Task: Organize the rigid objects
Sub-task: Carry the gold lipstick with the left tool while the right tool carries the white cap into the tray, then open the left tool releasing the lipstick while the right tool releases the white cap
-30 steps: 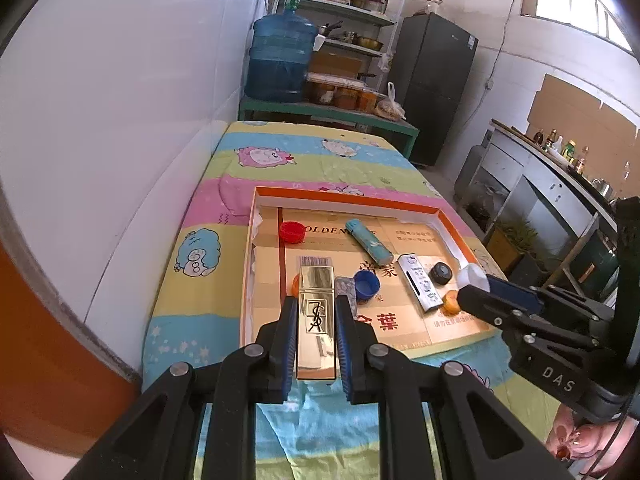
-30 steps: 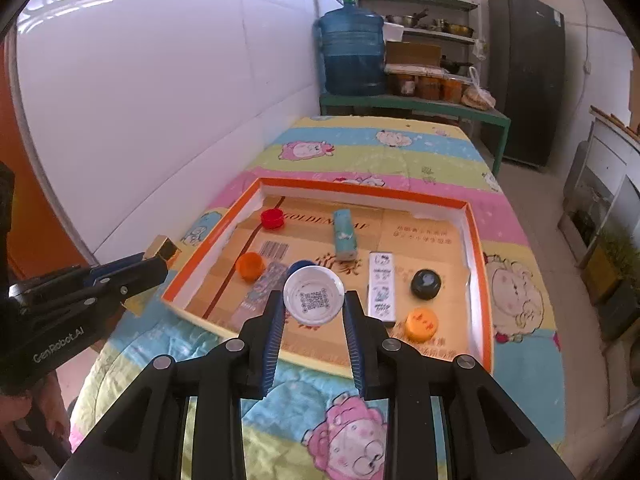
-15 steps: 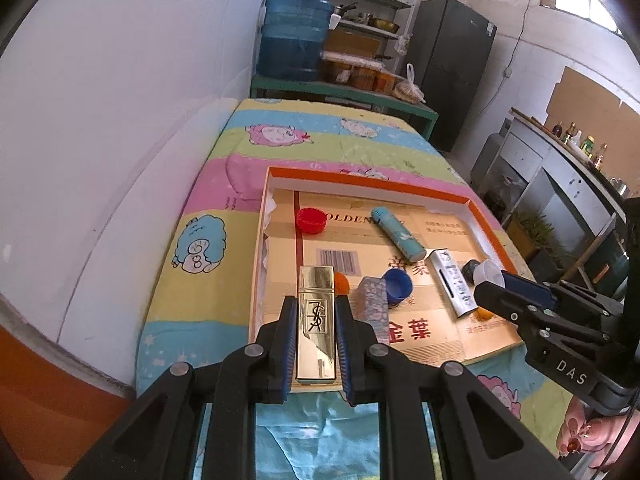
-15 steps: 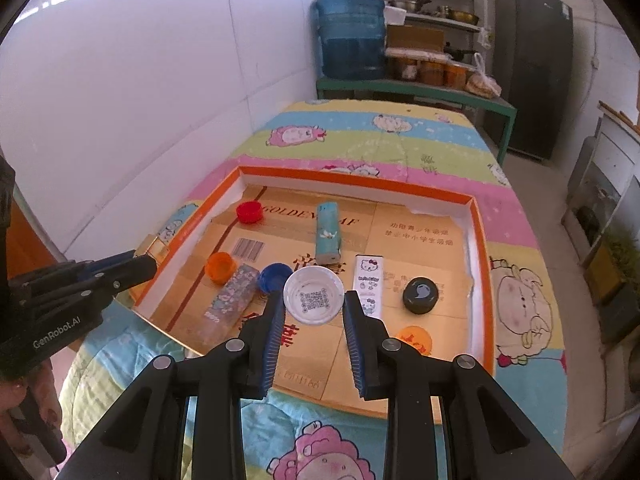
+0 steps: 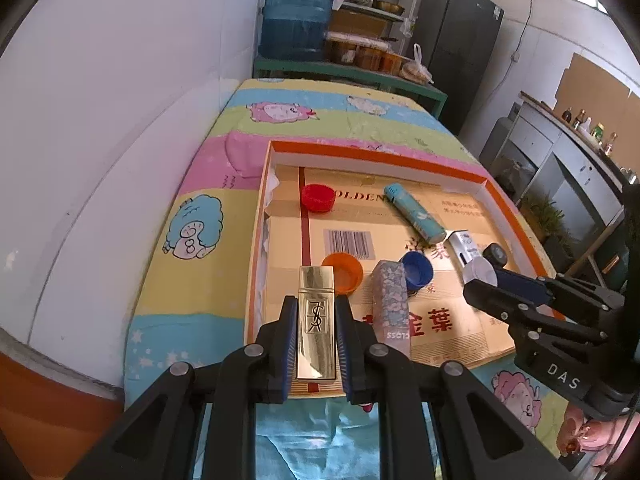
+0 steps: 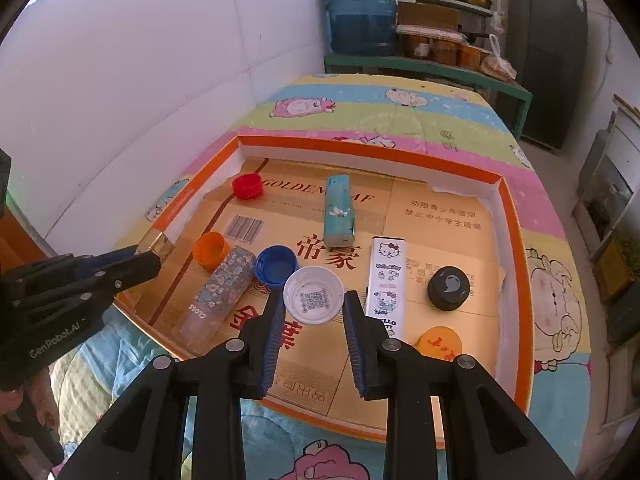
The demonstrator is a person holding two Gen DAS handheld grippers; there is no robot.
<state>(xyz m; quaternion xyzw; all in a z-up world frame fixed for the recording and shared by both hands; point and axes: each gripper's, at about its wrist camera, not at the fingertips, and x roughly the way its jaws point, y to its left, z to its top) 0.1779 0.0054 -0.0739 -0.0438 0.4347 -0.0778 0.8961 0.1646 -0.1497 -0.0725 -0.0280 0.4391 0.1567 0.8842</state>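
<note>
My left gripper [image 5: 316,312] is shut on a gold lipstick case [image 5: 316,320], held over the near left corner of the orange-rimmed cardboard tray [image 5: 380,152]. My right gripper [image 6: 313,304] is shut on a white bottle cap [image 6: 314,294], held above the tray's middle. In the tray [image 6: 360,146] lie a red cap [image 6: 248,185], an orange cap [image 6: 210,250], a blue cap [image 6: 277,266], a floral tube [image 6: 222,288], a teal lighter [image 6: 339,210], a Hello Kitty box [image 6: 386,280], a black cap [image 6: 448,288] and another orange cap [image 6: 438,344].
The tray lies on a table with a cartoon-print cloth [image 5: 304,112], against a white wall [image 5: 140,100] on the left. A blue water jug [image 5: 296,16], shelves and a dark fridge [image 5: 460,44] stand beyond the far end. A counter [image 5: 576,152] runs on the right.
Both grippers have moved forward and lower over the tray, each still holding its object. The tray's items look larger and nearer.
</note>
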